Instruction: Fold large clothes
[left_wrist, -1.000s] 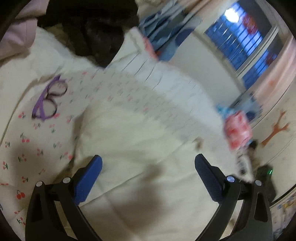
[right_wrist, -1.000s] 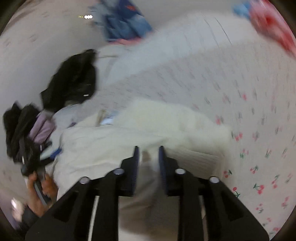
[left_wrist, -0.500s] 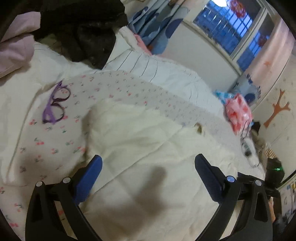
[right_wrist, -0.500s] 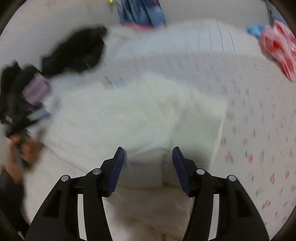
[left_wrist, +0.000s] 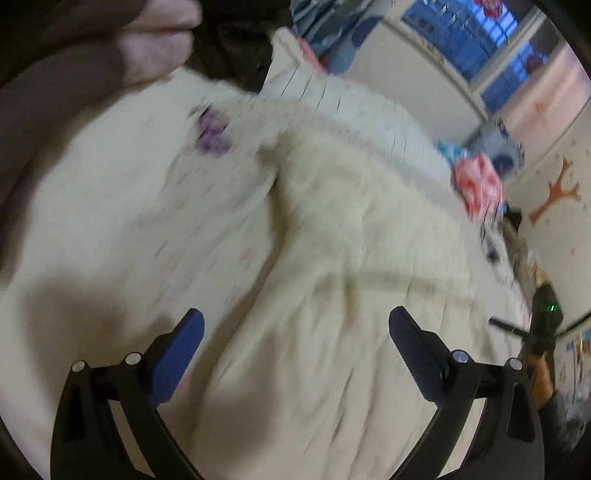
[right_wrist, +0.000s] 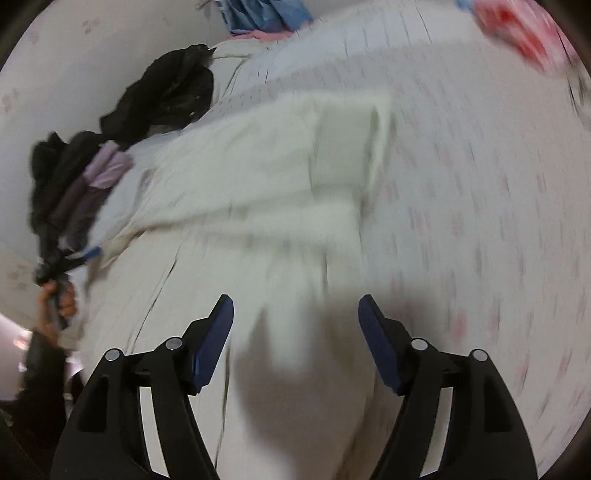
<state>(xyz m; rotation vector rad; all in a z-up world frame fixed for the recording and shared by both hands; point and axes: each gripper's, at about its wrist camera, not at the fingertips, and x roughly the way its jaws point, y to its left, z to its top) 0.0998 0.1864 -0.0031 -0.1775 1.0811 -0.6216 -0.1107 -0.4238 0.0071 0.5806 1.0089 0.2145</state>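
A large cream-white garment (left_wrist: 332, 229) lies spread on a bed with a cherry-print sheet (left_wrist: 122, 221); its far end is folded over. It also shows in the right wrist view (right_wrist: 295, 177), partly folded with a squared edge. My left gripper (left_wrist: 295, 328) is open and empty, above the garment's near part. My right gripper (right_wrist: 295, 314) is open and empty, above the garment's near end. Both views are blurred by motion.
Purple glasses (left_wrist: 212, 129) lie on the sheet at far left. Black clothes (right_wrist: 170, 96) and a dark and purple pile (right_wrist: 74, 177) sit at the bed's left side. A red-pink bag (left_wrist: 478, 181) lies at the far right. A person's hand (right_wrist: 59, 299) shows at left.
My right gripper, shut on the garment a second ago, has opened wide and let it go. Both cameras have shifted; the garment's folded part lies flat on the bed.
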